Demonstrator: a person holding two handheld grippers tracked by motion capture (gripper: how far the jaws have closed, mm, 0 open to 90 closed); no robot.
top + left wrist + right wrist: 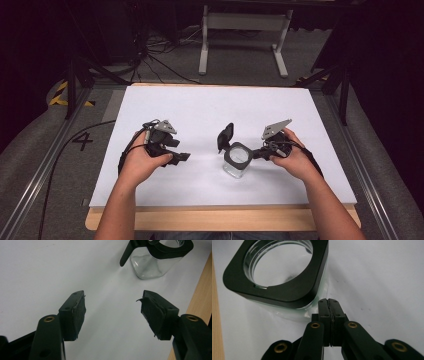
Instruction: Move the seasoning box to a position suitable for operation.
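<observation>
A black "4" is marked on the grey floor (pixel 82 141) left of the table

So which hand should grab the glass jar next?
Probably the left. The left gripper is open and faces the glass jar across bare table. The right gripper sits beside the jar but its jaws are shut, so it must open first.

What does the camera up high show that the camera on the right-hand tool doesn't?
The high view alone takes in both forearms, the left gripper with its jaws apart, the jar's flipped-up lid and the floor beyond the table. The right gripper view alone looks closely into the jar's round mouth and shows the right gripper with its jaws pressed together, empty, beside the jar. Both show the glass jar with its black collar on the white table.
</observation>
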